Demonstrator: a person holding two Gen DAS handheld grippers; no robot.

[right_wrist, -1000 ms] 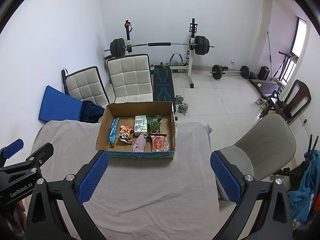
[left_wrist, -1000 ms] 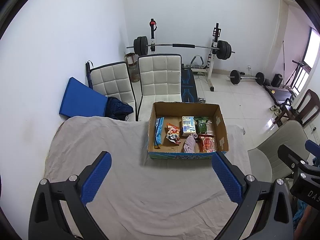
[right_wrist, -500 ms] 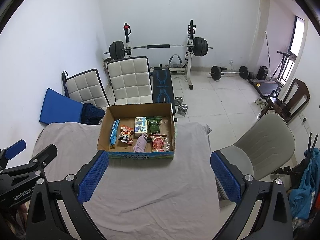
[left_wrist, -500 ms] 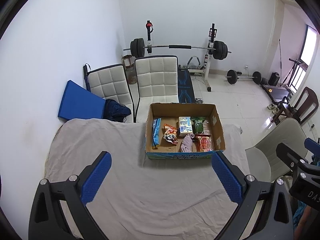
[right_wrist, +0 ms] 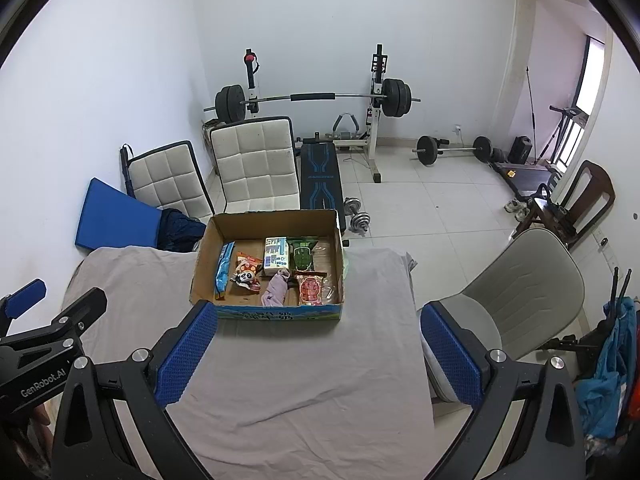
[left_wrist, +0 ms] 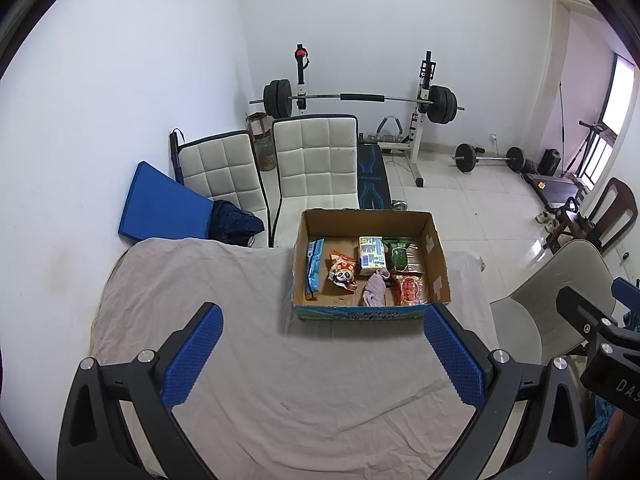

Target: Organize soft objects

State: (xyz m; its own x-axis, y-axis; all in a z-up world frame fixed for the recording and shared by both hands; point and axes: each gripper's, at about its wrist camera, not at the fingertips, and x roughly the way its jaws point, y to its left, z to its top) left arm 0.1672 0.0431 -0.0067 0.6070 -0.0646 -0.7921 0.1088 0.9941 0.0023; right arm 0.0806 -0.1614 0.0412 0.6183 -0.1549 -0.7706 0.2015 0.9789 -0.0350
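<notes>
An open cardboard box (left_wrist: 437, 264) (right_wrist: 202, 264) sits at the far edge of a grey cloth-covered table (left_wrist: 200, 300) (right_wrist: 360, 340). It holds a blue packet (left_wrist: 314, 266), a panda snack bag (left_wrist: 342, 274), a white and blue pack (left_wrist: 370, 256), a green packet (left_wrist: 398, 256), a red packet (left_wrist: 410, 290) and a pink cloth (left_wrist: 375, 289) (right_wrist: 276, 290). My left gripper (left_wrist: 320, 356) is open and empty, high above the near table. My right gripper (right_wrist: 316, 356) is open and empty, also well short of the box.
Two white padded chairs (left_wrist: 316, 168) stand behind the table, with a blue mat (left_wrist: 160, 204) against the left wall. A grey chair (right_wrist: 520, 292) stands at the table's right. A barbell rack (right_wrist: 312, 98), bench and dumbbells are on the floor beyond.
Both grippers have pulled slightly back and up, so the box looks a little farther away. Both stay open and empty.
</notes>
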